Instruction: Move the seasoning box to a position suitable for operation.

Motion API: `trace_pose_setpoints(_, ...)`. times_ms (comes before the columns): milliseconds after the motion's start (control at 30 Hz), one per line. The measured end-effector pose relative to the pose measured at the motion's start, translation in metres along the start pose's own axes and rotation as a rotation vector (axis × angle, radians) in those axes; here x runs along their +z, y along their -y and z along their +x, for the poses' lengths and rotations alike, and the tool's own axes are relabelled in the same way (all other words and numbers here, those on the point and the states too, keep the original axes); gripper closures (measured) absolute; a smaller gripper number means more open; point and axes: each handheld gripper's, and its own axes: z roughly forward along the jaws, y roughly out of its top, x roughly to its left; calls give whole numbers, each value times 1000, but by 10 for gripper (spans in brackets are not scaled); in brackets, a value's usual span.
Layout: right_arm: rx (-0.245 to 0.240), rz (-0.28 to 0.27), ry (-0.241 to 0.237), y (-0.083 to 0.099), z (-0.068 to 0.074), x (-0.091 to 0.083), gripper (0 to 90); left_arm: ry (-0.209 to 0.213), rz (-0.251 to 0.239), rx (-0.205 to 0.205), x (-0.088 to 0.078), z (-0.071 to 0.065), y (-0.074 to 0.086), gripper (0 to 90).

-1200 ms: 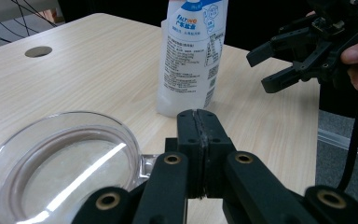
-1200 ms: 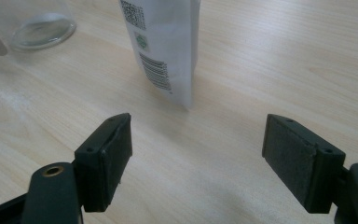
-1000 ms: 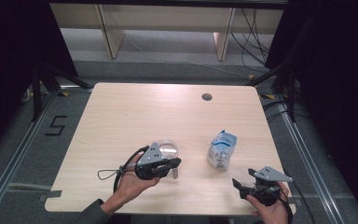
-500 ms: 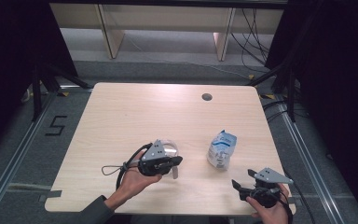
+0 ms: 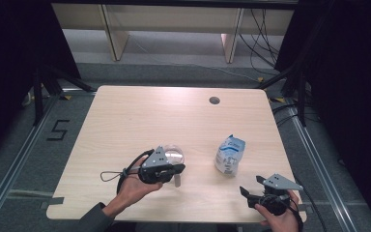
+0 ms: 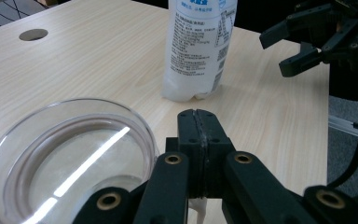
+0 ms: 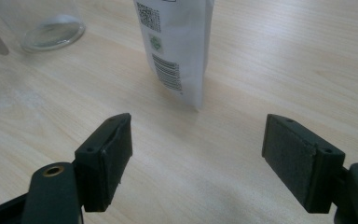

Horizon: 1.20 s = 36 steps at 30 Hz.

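Observation:
A clear glass jar (image 5: 175, 153) stands near the table's front, seen from above its rim in the left gripper view (image 6: 70, 154). My left gripper (image 5: 176, 170) hovers just in front of it, jaws pressed together (image 6: 198, 126) on a thin white utensil (image 5: 177, 180) that hangs below them (image 6: 196, 212). A white and blue pouch (image 5: 229, 153) stands upright to the right of the jar (image 6: 200, 46). My right gripper (image 5: 246, 192) rests open at the front right, and the pouch (image 7: 177, 46) stands beyond its pads (image 7: 114, 154).
The light wood table (image 5: 140, 116) has a round cable hole (image 5: 214, 100) at the back. Dark floor and metal rails surround it, and shelving legs stand behind. The right gripper (image 6: 291, 49) also appears in the left gripper view, past the pouch.
The left gripper has shifted slightly beside the jar, still shut. The right gripper has kept still.

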Motion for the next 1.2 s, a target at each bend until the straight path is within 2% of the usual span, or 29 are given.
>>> trace_pose_setpoints(67,5,1,0,0,0,0,253,-2,17,15,-4,0,1,889)
trace_pose_setpoints(133,12,1,1,0,1,0,253,-2,15,12,-7,0,3,889)
trace_pose_setpoints(200,3,-2,1,0,0,0,253,-11,24,35,-12,1,5,889)
trace_pose_setpoints(233,13,0,2,0,1,0,253,-13,28,25,-14,1,6,889)
trace_pose_setpoints(267,11,-1,2,0,1,0,253,-22,36,40,-16,1,7,888)
trace_pose_setpoints(300,34,7,2,0,3,-1,253,-22,33,37,-18,2,8,888)
trace_pose_setpoints(333,36,6,-2,0,3,-1,253,-28,42,44,-20,2,9,888)
trace_pose_setpoints(367,2,-5,4,0,0,0,253,-27,38,38,-22,3,11,887)
trace_pose_setpoints(400,25,3,0,0,2,0,253,-31,47,47,-24,3,11,884)
trace_pose_setpoints(433,-2,-5,7,0,0,0,253,-38,47,47,-25,4,12,882)
trace_pose_setpoints(467,4,-3,-2,0,1,1,253,-35,49,58,-27,5,13,881)
trace_pose_setpoints(500,7,0,-5,0,1,1,253,-47,50,41,-29,4,14,880)
trace_pose_setpoints(633,3,-1,-4,0,1,1,253,-64,56,51,-35,6,17,876)
trace_pose_setpoints(667,4,-2,-5,0,0,1,253,-64,56,65,-36,7,17,873)
trace_pose_setpoints(733,4,-2,-5,0,0,1,253,-61,47,57,-36,7,19,854)
trace_pose_setpoints(800,4,-3,-5,0,0,1,253,-63,28,68,-40,5,21,811)
trace_pose_setpoints(867,3,-3,-6,0,1,1,253,-86,1,69,-47,1,25,792)
trace_pose_setpoints(900,27,4,-2,0,3,0,253,-96,-14,46,-51,-1,27,784)
trace_pose_setpoints(933,3,-3,0,0,1,0,253,-96,-14,46,-51,-1,27,776)
trace_pose_setpoints(967,-18,-12,6,0,0,0,253,-122,-32,37,-59,-2,30,766)
trace_pose_setpoints(1033,-24,-7,7,0,0,0,253,-133,-35,35,-64,-1,31,719)
trace_pose_setpoints(1100,-13,-2,-4,0,1,1,253,-169,-51,-14,-72,2,37,678)
trace_pose_setpoints(1200,-18,1,-8,-1,2,1,253,-181,-49,-75,-74,5,44,597)
